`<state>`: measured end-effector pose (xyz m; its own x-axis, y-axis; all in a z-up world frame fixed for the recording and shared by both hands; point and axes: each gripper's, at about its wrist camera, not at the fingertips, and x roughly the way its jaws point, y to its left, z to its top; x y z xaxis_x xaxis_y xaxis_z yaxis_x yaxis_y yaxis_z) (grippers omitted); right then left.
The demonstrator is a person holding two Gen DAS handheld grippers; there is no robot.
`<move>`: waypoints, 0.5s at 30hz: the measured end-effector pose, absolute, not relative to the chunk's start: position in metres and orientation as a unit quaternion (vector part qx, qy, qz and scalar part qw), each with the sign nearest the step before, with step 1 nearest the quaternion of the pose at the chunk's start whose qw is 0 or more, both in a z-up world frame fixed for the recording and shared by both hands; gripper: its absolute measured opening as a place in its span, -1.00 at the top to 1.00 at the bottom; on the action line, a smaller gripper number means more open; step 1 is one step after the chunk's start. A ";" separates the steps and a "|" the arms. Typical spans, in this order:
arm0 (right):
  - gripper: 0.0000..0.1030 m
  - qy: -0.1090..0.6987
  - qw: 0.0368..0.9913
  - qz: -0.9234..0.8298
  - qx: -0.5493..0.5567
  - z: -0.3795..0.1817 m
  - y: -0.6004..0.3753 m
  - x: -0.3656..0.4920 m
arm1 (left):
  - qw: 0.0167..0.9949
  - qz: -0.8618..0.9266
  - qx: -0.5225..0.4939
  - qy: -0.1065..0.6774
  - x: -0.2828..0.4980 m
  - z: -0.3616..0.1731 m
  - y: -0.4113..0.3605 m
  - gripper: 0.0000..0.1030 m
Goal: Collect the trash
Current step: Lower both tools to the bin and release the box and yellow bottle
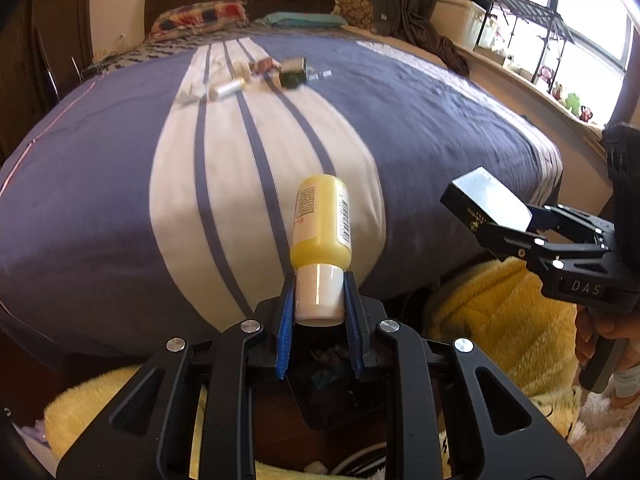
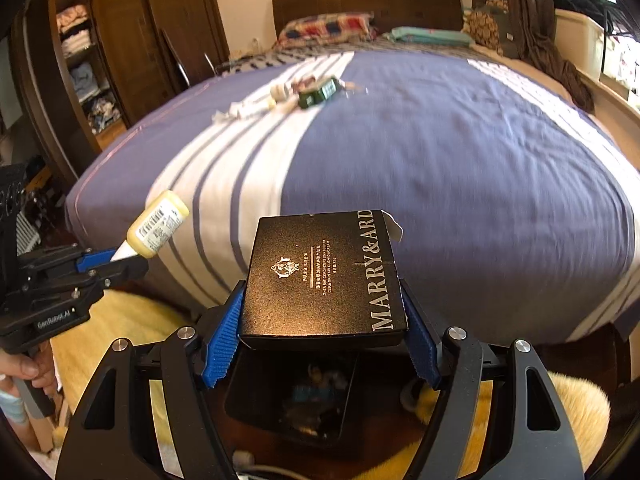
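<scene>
A wide bed [image 1: 420, 128] with a purple cover and a white striped band fills the space ahead of both tools. A yellow fluffy blanket [image 1: 504, 320] lies on the floor below and to the sides of them. Directly beneath the tools sits a dark bin [image 2: 288, 392] with some scraps inside.

The right tool [image 2: 324, 332] is clamped on a flat black box [image 2: 320, 276] with silver lettering, its blue pads pressing the box's two sides; the box sticks out forward over the bin. In the left wrist view the same box [image 1: 488, 200] is off to the right, held up in the air near the foot of the bed.

The left tool [image 1: 320, 308] is clamped on the white cap of a yellow bottle [image 1: 320, 216], which points up and forward from the pads. From the right wrist view the bottle [image 2: 158, 226] is off to the left, tilted up and to the right.

Far ahead on the bed's white band lies a small heap of litter [image 1: 256, 76]: a dark green box [image 2: 316, 94], a white tube, some wrappers.
</scene>
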<state>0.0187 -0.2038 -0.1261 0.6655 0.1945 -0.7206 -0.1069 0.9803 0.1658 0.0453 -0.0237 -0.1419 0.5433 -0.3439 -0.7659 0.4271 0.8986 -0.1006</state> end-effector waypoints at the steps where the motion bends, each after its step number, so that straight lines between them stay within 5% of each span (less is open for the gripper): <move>1: -0.40 0.408 0.907 0.085 0.055 -0.132 -0.202 0.017 | 0.874 -0.220 0.050 0.431 0.043 -0.148 -0.024 0.58; 15: -0.40 0.503 0.857 0.094 0.054 -0.211 -0.185 0.017 | 0.811 -0.216 0.055 0.541 0.045 -0.247 -0.031 0.58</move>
<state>0.0174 -0.1854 -0.2110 0.4759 0.2158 -0.8526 -0.1062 0.9764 0.1878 0.0445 -0.0309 -0.2472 0.3214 -0.2912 -0.9011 0.4101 0.9005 -0.1447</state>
